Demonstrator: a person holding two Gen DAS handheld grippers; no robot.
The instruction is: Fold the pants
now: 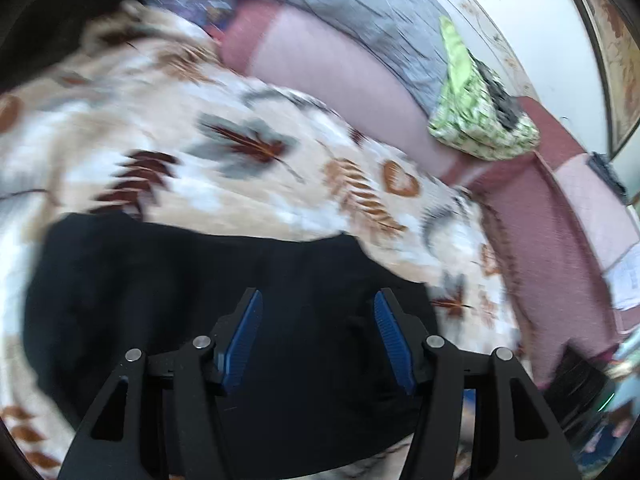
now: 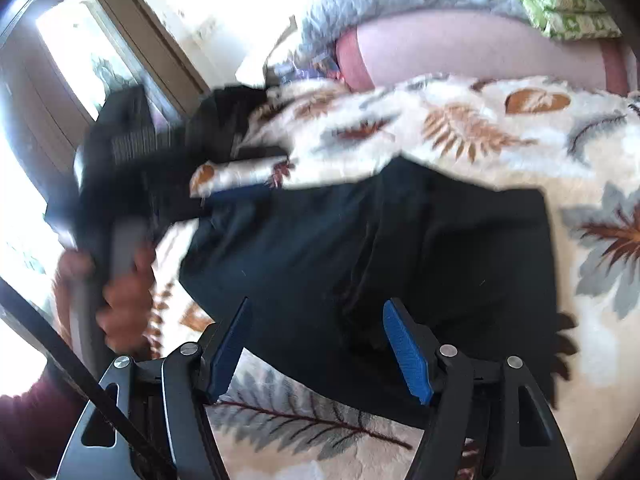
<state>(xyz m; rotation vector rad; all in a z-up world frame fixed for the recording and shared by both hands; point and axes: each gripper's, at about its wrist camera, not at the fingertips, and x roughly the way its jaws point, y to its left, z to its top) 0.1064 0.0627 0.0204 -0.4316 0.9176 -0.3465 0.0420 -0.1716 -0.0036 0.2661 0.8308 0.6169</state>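
Both claws, left claw (image 1: pixel 318 340) and right claw (image 2: pixel 316 348), hover spread and empty over the black pants (image 2: pixel 400 264), which lie compactly folded on the leaf-patterned blanket (image 1: pixel 240 176), suggesting folding is nearly finished

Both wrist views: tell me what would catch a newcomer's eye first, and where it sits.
The dark, nearly black fabric pants dominate, lying flat in a folded-looking block on the cream fleece blanket with brown and grey leaves. Both pairs of blue-padded tongs, left and right, hang open above them, holding nothing. Behind, a bright green patterned pillow sits on the pink sheet by the wall.
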